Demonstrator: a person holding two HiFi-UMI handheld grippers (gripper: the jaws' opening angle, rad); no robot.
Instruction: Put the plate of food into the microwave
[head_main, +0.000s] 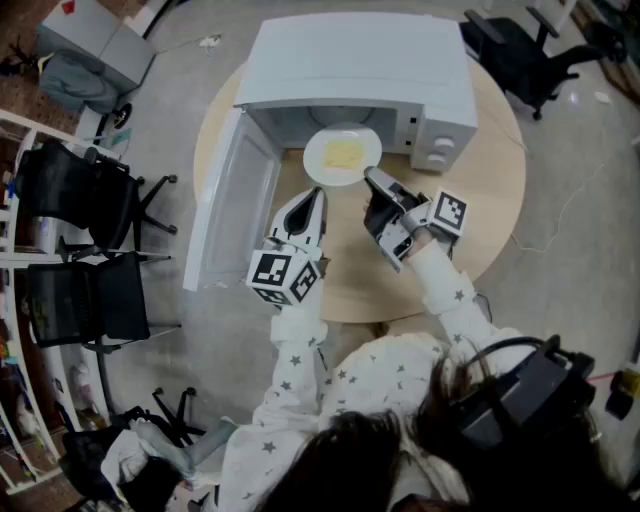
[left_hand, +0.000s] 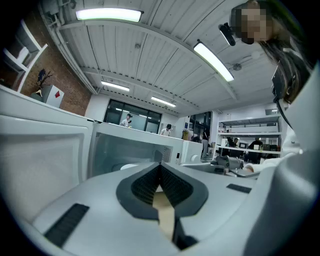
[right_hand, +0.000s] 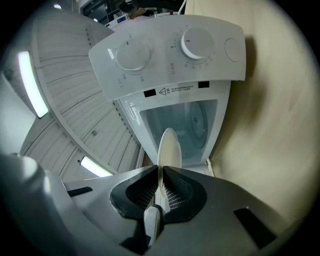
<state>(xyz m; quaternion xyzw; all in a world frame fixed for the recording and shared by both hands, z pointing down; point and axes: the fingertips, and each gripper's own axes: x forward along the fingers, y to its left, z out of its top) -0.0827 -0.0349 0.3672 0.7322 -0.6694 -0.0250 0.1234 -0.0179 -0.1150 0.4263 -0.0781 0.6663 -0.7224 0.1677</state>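
The right gripper (head_main: 372, 180) pinches the plate (head_main: 342, 156) by its rim, microwave (head_main: 360, 60) just ahead; the left gripper (head_main: 310, 198) beside it is pressed together.

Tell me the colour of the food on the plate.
Pale yellow food, on a white plate; the head view shows it best.

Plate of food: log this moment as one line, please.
right gripper: shut on rim of round white plate with yellow food | plate: at mouth of white microwave | door: open | left gripper: shut, empty
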